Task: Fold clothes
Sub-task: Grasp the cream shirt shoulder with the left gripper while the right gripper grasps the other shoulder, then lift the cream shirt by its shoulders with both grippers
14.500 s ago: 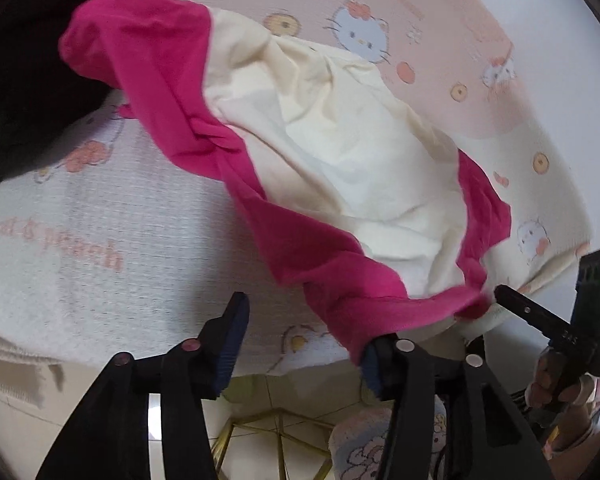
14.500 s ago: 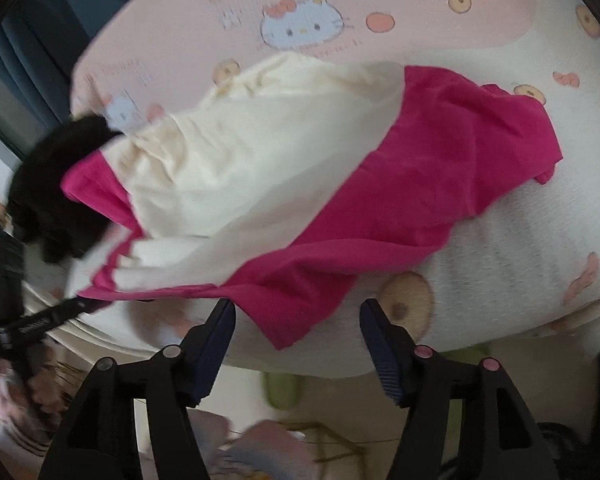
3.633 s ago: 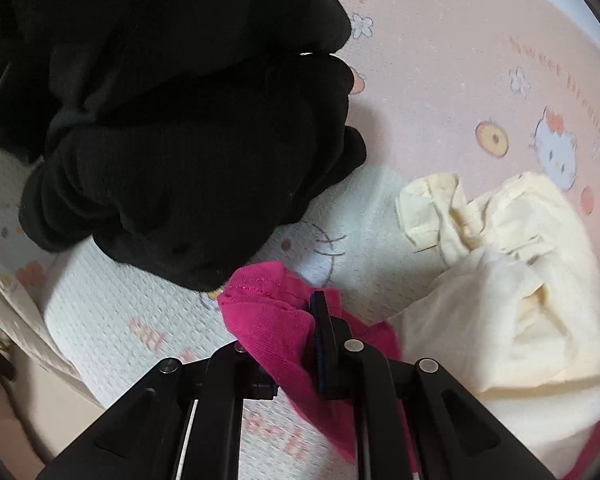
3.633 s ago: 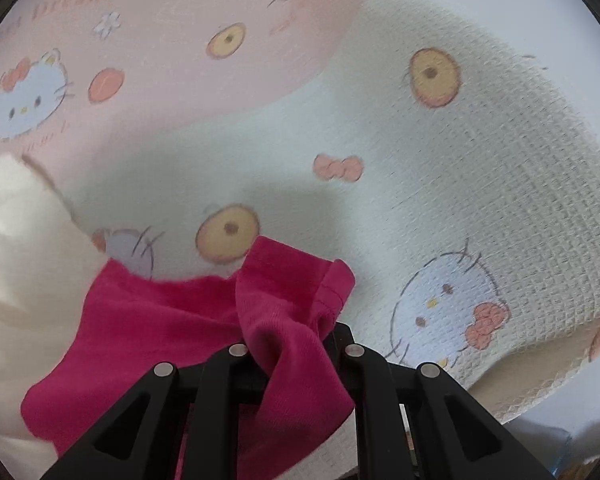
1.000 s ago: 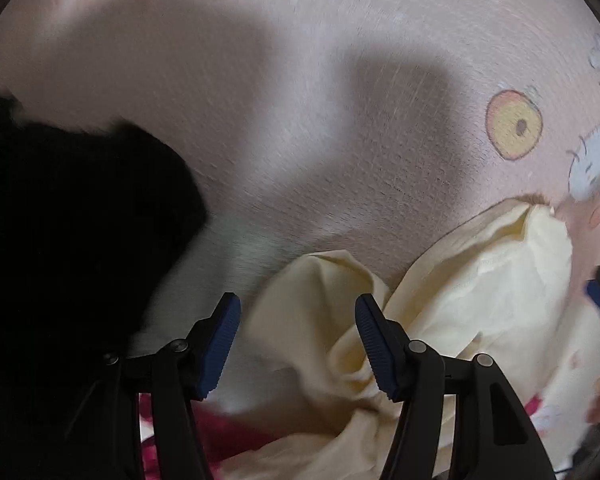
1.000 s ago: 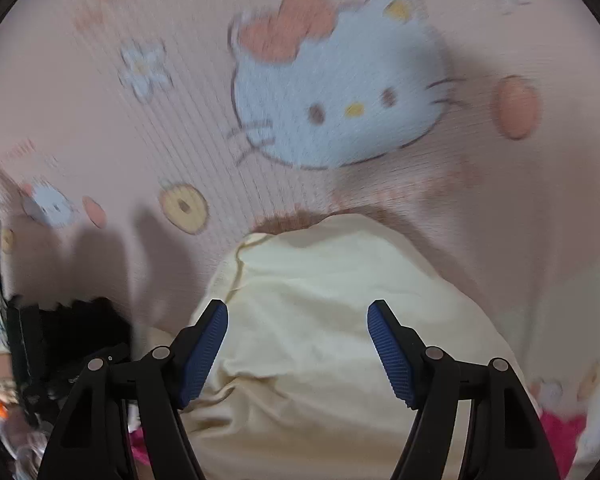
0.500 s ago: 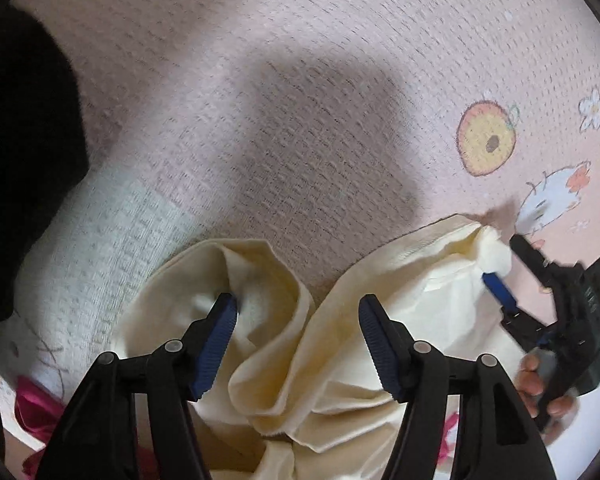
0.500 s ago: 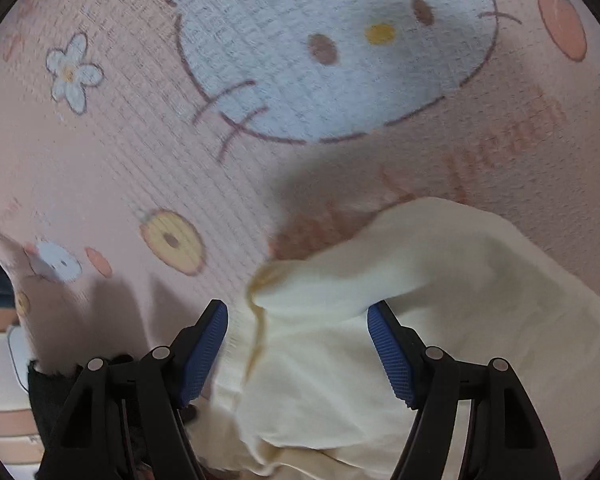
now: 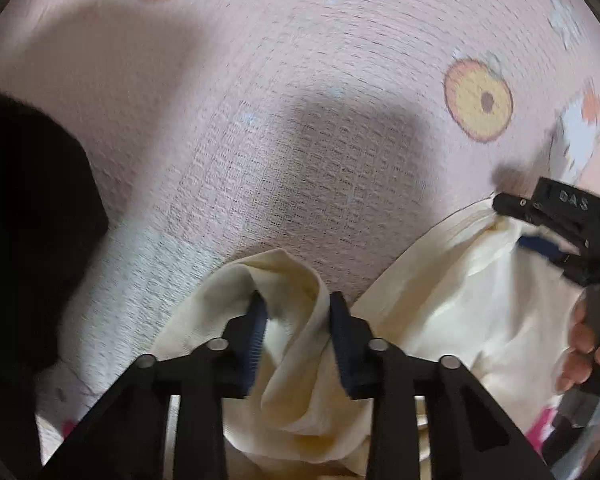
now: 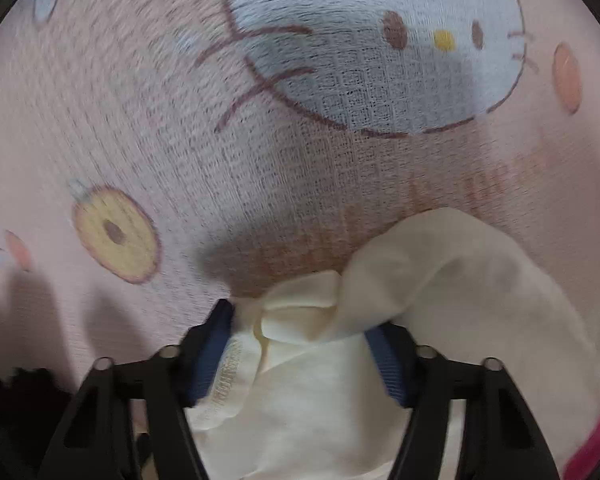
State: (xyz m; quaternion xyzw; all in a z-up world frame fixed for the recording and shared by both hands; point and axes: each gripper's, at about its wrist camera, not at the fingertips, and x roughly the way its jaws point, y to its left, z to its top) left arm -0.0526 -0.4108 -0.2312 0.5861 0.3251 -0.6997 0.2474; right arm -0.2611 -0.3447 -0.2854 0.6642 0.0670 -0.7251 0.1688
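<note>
Pink blanket (image 9: 300,120) — both fingers half-closed, straddling cream garment (image 10: 320,420) edges, not yet clamped.

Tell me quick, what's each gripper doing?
Left gripper: closing around a fold of the cream cloth, not yet shut.
Right gripper: same, fingers around a bunched edge.

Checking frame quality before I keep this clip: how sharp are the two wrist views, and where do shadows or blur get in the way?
Left wrist: blanket streaked by motion blur toward the rim, a soft shadow ahead of the left gripper; the black garment is featureless dark. Right wrist: weave sharp near centre, smeared at the edges; the cream cloth between the right gripper fingers is slightly blurred.
</note>
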